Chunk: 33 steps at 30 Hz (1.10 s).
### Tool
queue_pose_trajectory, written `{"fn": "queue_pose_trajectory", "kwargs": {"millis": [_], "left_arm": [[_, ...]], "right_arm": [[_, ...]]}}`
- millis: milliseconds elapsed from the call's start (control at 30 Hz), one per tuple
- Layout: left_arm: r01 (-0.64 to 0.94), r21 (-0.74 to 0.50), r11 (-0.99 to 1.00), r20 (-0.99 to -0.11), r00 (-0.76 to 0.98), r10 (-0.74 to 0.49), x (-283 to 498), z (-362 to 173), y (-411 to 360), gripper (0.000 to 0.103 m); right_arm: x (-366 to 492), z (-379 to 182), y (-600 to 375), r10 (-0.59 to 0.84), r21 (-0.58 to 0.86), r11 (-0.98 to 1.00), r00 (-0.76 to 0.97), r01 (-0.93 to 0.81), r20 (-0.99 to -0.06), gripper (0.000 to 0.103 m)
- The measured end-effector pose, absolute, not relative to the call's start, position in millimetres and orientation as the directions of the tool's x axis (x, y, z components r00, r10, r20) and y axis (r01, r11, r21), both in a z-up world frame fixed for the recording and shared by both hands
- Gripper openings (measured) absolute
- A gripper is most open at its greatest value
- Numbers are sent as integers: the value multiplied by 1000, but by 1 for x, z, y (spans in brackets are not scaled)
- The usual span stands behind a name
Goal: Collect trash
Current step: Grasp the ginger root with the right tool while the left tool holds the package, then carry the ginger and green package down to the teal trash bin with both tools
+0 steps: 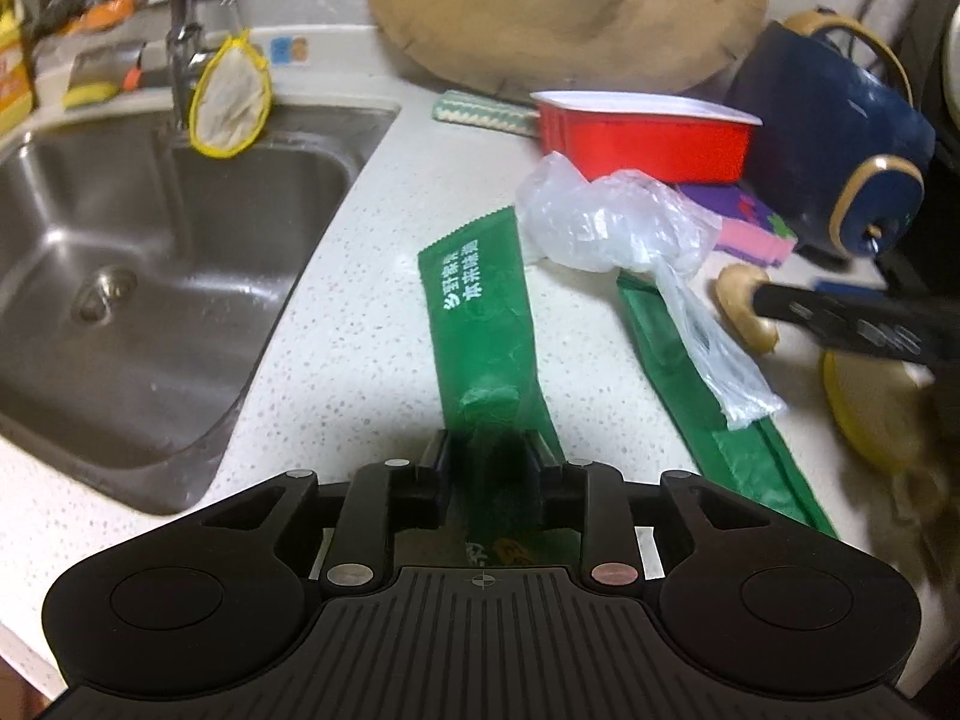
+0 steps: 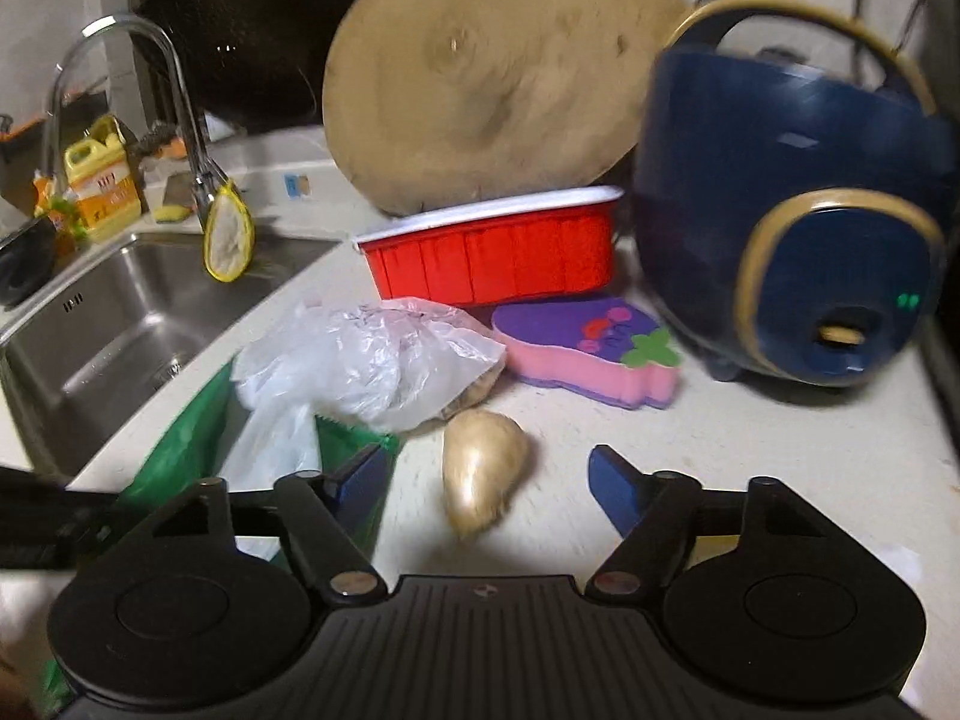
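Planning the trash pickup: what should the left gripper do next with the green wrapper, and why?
Probably close the left gripper: the green wrapper lies flat on the counter with its near end between the jaws, which do not look clamped on it. Then lift it clear.

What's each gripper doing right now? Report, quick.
Left gripper: jaws around the long green plastic wrapper; grip cannot be told.
Right gripper: jaws open, empty, either side of the tan peel scrap.

I see a green printed plastic wrapper point(image 1: 486, 324) with white lettering, a red ribbed plastic tub point(image 2: 492, 252) rimmed white, and a white-speckled stone counter point(image 1: 360, 300).
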<state>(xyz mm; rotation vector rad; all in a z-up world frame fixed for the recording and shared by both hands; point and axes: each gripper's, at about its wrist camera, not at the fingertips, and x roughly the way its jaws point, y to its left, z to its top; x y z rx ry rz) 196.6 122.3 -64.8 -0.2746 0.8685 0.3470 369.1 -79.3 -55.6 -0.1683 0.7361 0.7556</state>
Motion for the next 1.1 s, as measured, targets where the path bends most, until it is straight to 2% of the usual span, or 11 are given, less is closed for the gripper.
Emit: {"fn": "queue_pose_trajectory", "kwargs": {"millis": [100, 200, 267, 567, 800, 1100], "left_arm": [[-378, -53, 924, -772, 602, 202, 197, -67, 114, 34], [-388, -60, 920, -773, 601, 202, 198, -67, 114, 34], [-388, -62, 920, -779, 594, 198, 199, -66, 115, 34], [-393, -120, 912, -792, 591, 150, 200, -64, 113, 34], [-380, -83, 921, -802, 574, 165, 205, -64, 108, 31], [-386, -74, 919, -797, 577, 178, 213, -66, 103, 25]], "right_arm": [[375, -68, -60, 542, 88, 720, 479, -688, -690, 55], [373, -73, -52, 541, 78, 708, 469, -702, -698, 50], [369, -73, -52, 524, 37, 713, 496, -700, -692, 36], [354, -51, -93, 541, 99, 744, 510, -660, -669, 36], [333, -33, -152, 504, 129, 824, 608, -552, -614, 35], [336, -56, -198, 308, -12, 915, 717, -404, -625, 36]]}}
